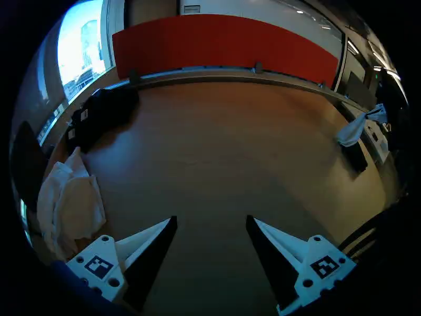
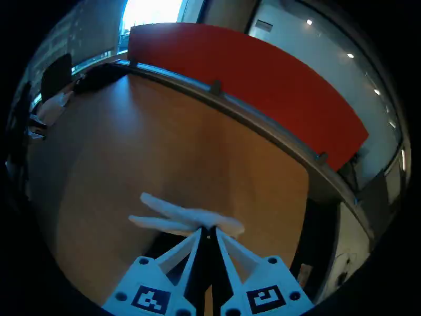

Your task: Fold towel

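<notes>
Right gripper (image 2: 209, 230) clamped on white cloth towel (image 2: 184, 216), held above brown wooden worktop (image 2: 158, 147) near right edge. Left gripper (image 1: 210, 220) wide, empty, mid-worktop. Step judged: fetching towel. Next: lay flat, spread.

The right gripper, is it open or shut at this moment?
Shut. In the right gripper view, the right gripper has its jaws together, pinching the white cloth towel at their tips.

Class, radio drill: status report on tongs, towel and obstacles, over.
Left tongs open, holding nothing, above table. Right tongs shut on towel. Towel pile at table edge, apart from both.
</notes>
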